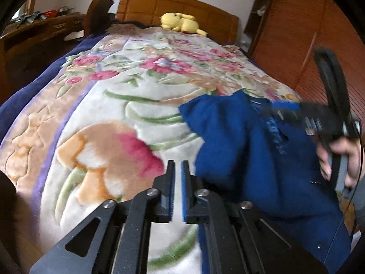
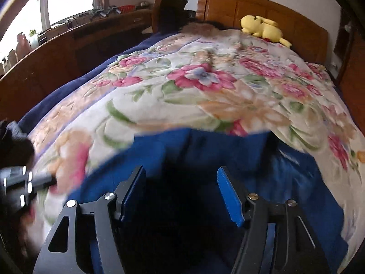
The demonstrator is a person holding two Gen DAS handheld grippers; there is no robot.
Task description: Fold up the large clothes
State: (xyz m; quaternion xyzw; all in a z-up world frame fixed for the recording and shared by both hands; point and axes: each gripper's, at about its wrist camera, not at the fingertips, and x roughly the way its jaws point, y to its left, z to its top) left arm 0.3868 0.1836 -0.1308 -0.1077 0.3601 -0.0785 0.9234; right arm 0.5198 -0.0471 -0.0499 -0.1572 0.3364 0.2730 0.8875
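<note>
rumpled blue garment [image 1: 251,150] on floral blanket [image 1: 109,105]; left gripper [image 1: 178,166] nearly closed, empty; right gripper [image 2: 181,178] wide.

Bed [image 2: 262,6], wooden headboard, covered by floral plush blanket [image 2: 205,96] over a dark blue sheet [image 2: 57,98] showing at left edge. Blue garment [image 2: 205,150] lies rumpled on the blanket's near end. Yellow plush toy [image 2: 262,28] sits by the headboard.
</note>
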